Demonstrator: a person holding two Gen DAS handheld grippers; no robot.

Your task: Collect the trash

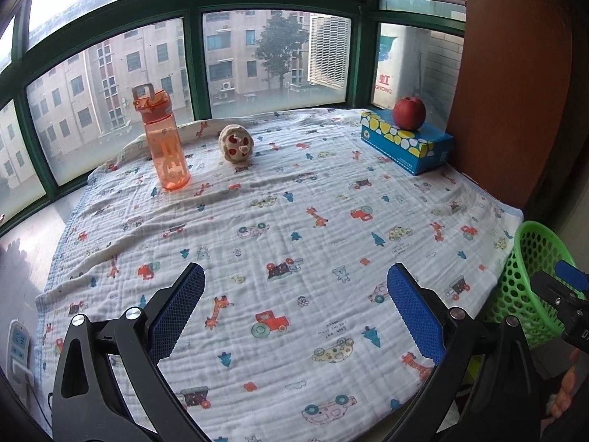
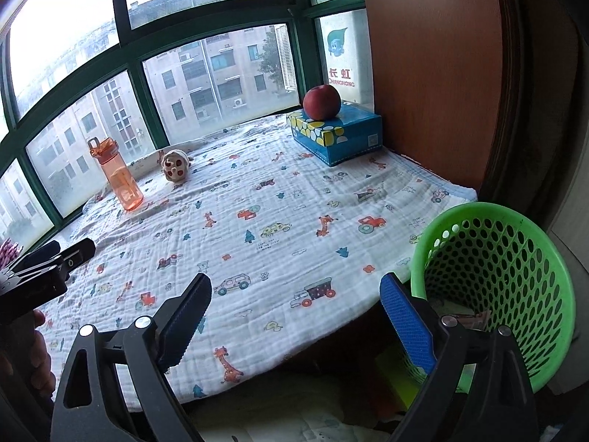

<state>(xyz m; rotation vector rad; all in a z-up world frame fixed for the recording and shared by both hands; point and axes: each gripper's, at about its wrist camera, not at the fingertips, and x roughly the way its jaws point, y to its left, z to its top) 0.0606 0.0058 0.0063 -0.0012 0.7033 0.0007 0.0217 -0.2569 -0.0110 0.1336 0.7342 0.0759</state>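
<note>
Right now both tools are spread wide with nothing between their blue pads. The left gripper [image 1: 294, 283] hangs over the near part of a printed blanket [image 1: 279, 221] patterned with cars, giraffes and little trees. The right gripper [image 2: 296, 291] sits over the blanket's near edge, its right-hand finger just beside the rim of a green mesh basket [image 2: 515, 221]. Inside that basket, low down past the finger, some crumpled paper-like scraps show through the wall; what they are I cannot tell. From the left gripper's view the same basket lies off to its right, beyond the blanket's corner, with the other tool's tip in front of it.

Farther ahead and left of both grippers stands an orange water bottle [image 1: 163, 140], upright, lid shut. Just right of it, apart from it, lies a small cream toy with red spots [image 1: 236, 143]. Far ahead to the right, a blue tissue box [image 1: 408, 141] rests against a brown wooden panel [image 2: 434, 66], and a red apple [image 1: 408, 113] sits on top of the box. Behind everything runs a green-framed window [image 1: 191, 62].
</note>
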